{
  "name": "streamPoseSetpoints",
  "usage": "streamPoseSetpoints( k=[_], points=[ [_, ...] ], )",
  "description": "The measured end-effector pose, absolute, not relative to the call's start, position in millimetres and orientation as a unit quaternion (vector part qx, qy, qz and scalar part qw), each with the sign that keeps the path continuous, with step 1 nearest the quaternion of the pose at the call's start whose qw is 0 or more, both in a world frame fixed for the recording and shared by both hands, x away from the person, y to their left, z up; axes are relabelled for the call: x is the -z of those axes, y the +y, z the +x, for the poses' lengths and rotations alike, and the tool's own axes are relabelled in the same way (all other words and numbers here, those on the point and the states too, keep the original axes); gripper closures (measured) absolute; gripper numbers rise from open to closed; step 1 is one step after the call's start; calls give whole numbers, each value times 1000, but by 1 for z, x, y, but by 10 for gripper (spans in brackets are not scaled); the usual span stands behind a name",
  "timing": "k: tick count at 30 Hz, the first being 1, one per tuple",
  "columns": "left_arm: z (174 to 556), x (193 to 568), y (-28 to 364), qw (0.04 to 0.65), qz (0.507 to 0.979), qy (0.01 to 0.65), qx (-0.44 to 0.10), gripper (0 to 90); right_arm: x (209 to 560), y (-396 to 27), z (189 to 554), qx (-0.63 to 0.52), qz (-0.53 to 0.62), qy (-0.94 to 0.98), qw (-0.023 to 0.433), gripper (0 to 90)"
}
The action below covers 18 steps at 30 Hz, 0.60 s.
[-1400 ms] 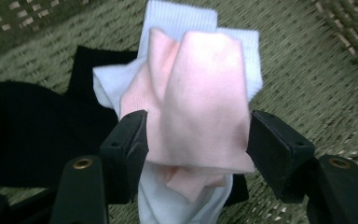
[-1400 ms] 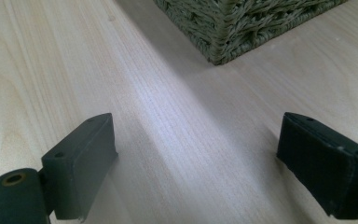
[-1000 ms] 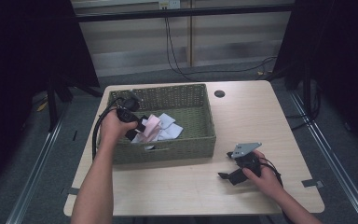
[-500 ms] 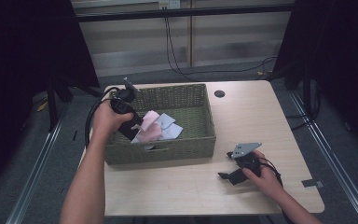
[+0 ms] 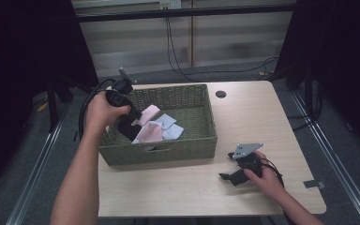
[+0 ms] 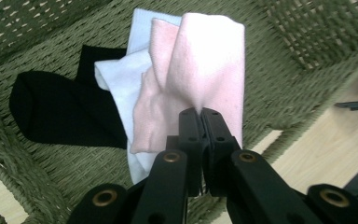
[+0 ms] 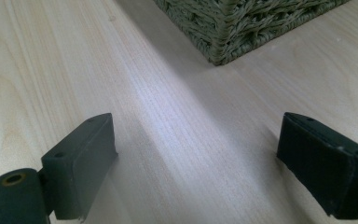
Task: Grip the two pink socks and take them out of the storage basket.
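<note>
So the left gripper [image 6: 200,114] is pinching the soft pink folded sock [image 6: 205,70] tight at one end, holding it just above the floor of the woven green rectangular basket [image 5: 168,150]. The sock's long axis is running straight away from the jaws, over a white cloth [image 6: 116,74] and beside a black sock [image 6: 51,109]. The right gripper [image 5: 236,171] is sitting wide open, holding nothing, on the pale wooden table [image 5: 262,117] outside the basket's near corner, so the left hand's clearly closer.

Fuzzy pink sock [image 6: 205,70], rough woven basket [image 5: 168,150] (wicker), matt wood table [image 5: 262,122]
</note>
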<state>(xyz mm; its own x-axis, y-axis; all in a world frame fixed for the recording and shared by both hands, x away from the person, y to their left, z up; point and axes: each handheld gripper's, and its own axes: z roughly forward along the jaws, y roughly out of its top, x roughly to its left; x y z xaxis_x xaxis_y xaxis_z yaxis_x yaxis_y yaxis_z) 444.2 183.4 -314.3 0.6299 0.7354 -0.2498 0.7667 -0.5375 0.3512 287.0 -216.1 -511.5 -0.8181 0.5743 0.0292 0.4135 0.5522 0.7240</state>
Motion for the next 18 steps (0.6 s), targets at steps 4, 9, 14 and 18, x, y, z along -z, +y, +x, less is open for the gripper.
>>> streamPoseSetpoints(
  k=[4, 9, 14, 18],
  points=[
    [443, 307, 184, 224, 876, 426, 39, 877, 512, -216, 287, -380, 282, 875, 106, 105],
    [440, 302, 184, 229, 874, 425, 42, 876, 512, -216, 287, -380, 282, 875, 106, 105],
    [434, 299, 182, 230, 878, 417, 46, 877, 512, -216, 287, -380, 283, 874, 106, 105],
    [429, 296, 180, 231, 882, 408, 50, 876, 512, -216, 287, -380, 283, 874, 106, 105]
  ],
)
